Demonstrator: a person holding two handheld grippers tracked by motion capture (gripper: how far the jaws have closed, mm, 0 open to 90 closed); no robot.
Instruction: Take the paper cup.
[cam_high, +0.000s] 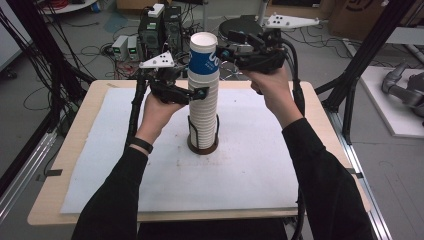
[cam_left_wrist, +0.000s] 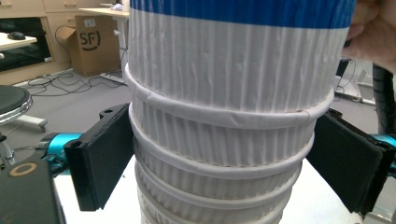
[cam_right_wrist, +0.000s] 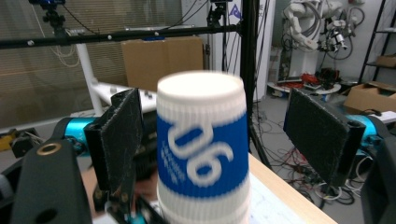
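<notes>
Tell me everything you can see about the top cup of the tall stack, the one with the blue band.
The top cup is ribbed white paper with a blue band printed in white characters. It sits upside down, flat base up, nested over the stack of cups, which stands upright in a dark wire holder on the white mat. The right gripper straddles it with jaws open, a gap at each side. The left gripper brackets the stack just below it, not clearly touching.

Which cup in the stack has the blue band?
The topmost cup, upside down at the stack's top, between the right gripper's open jaws; those below show plain white ribbing.
</notes>
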